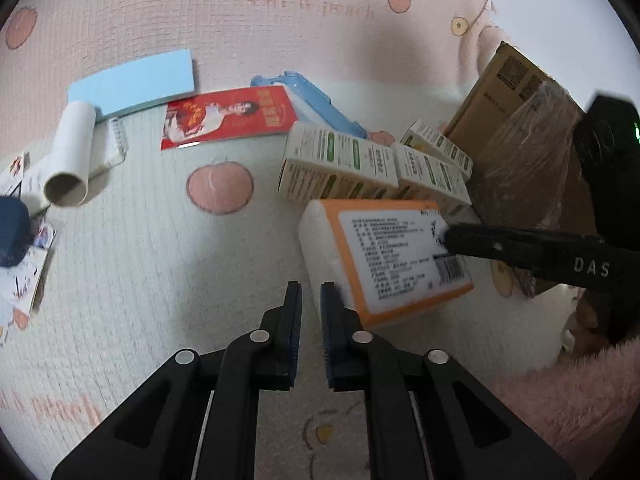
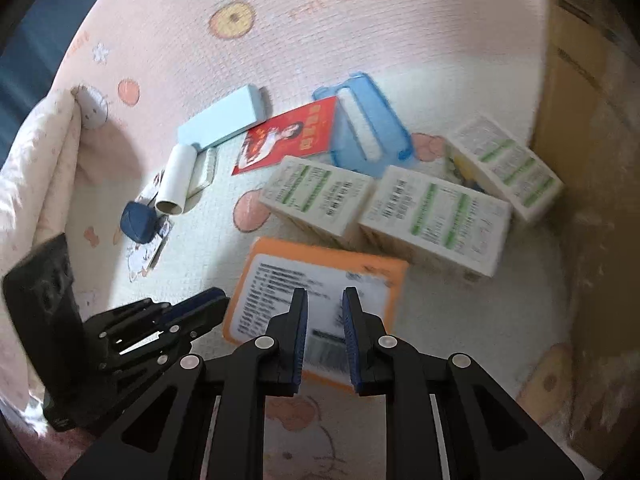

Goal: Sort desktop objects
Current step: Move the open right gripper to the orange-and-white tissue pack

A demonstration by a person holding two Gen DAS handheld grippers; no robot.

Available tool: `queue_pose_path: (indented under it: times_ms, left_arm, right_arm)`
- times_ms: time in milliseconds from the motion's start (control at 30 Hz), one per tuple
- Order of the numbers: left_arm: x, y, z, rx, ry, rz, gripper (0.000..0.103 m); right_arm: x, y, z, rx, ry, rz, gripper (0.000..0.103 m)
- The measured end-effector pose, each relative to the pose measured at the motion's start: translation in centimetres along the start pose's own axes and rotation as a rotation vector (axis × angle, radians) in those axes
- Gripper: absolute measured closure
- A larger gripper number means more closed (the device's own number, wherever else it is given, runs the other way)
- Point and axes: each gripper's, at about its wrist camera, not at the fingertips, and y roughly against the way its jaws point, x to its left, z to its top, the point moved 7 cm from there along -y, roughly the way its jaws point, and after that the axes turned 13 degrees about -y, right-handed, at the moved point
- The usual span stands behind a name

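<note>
Orange pack (image 1: 384, 256): white-labelled, orange-edged, lying flat on the mat (image 1: 160, 248) just below two of the green-printed boxes (image 1: 340, 168).

Left gripper (image 1: 311, 292): jaws nearly together, a narrow gap between the blue pads, nothing in it. The pack's near left corner lies just beside the right pad; contact cannot be told.

Right gripper (image 2: 325, 300): jaws narrowly apart, holding nothing. It hangs over the pack's label (image 2: 316, 300), tips directed at it; whether they touch cannot be told. In the left view its finger reaches in from the right across the label's upper corner.

Elsewhere on mat: red leaflet (image 1: 228, 116), blue lint roller (image 2: 364, 124), pale blue box (image 1: 132, 84), cardboard tube (image 1: 72, 156), cardboard carton (image 1: 516, 92) at right.
</note>
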Motion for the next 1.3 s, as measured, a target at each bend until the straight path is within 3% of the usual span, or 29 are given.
queue_pose_path:
  times_ms: [67,133,333,467,800,967,1300]
  left_arm:
    - [0.3,0.4,-0.6,-0.019,0.002,0.031,0.063]
    - [0.6,0.8,-1.2,-0.033,-0.020,0.064,0.052]
    - [-0.1,0.9,-2.1,-0.042,-0.041,0.057,0.052]
    - [-0.9,0.5,-1.9,-0.045,-0.075,0.087,0.052]
    - [-2.3,0.1,-1.8,-0.032,-0.116,0.036,0.052]
    - [-3.2,0.1,-2.0,-0.032,-0.133,0.043,0.052]
    - [-5.2,-0.7,-2.7,-0.010,-0.146,0.018,0.052]
  right_arm:
    - [-1.4,0.5,-1.0,0.011,-0.018,-0.009,0.087]
    - [-2.8,0.7,-2.5,0.048,-0.040,-0.012,0.087]
    - [-3.5,0.2,-4.9,0.094,-0.026,-0.009,0.086]
    - [-2.5,-0.7,-4.1,0.056,0.039,-0.036,0.083]
    - [-2.8,-1.7,-3.0,0.039,0.035,-0.032,0.077]
    - [-3.6,-1.4,-2.6,0.023,0.088,-0.086,0.059]
    - [-4.6,-1.4,-2.2,-0.001,0.121,-0.104,0.051]
